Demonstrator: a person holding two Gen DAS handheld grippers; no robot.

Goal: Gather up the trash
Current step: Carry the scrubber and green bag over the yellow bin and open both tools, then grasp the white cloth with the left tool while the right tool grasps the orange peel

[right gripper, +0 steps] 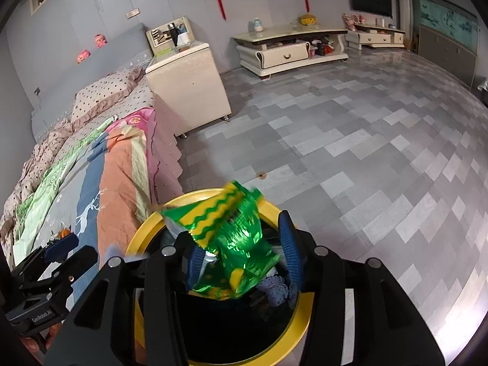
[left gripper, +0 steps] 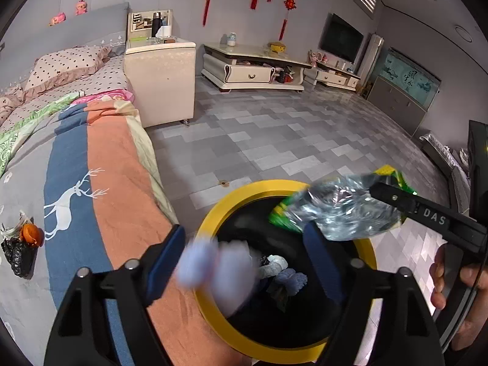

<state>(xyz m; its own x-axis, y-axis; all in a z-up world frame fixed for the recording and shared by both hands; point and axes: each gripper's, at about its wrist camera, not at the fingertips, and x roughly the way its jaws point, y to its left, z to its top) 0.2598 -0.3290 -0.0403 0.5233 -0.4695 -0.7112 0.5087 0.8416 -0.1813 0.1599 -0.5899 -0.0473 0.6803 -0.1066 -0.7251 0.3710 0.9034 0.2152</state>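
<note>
A black bin with a yellow rim stands on the floor against the bed. My left gripper hangs over it, open wide. A blurred pale wad is loose between its fingers, touching neither pad. My right gripper is over the same bin, its jaws partly apart. A green and yellow foil snack bag sits loose between them, clear of the right pad. In the left wrist view the bag shows its silver side over the rim. Crumpled paper and a blue knitted thing lie inside.
An orange peel and a black plastic bag lie on the bed's deer-print quilt. A cream nightstand stands beside the bed, a low TV cabinet along the far wall. Grey tiled floor stretches to the right.
</note>
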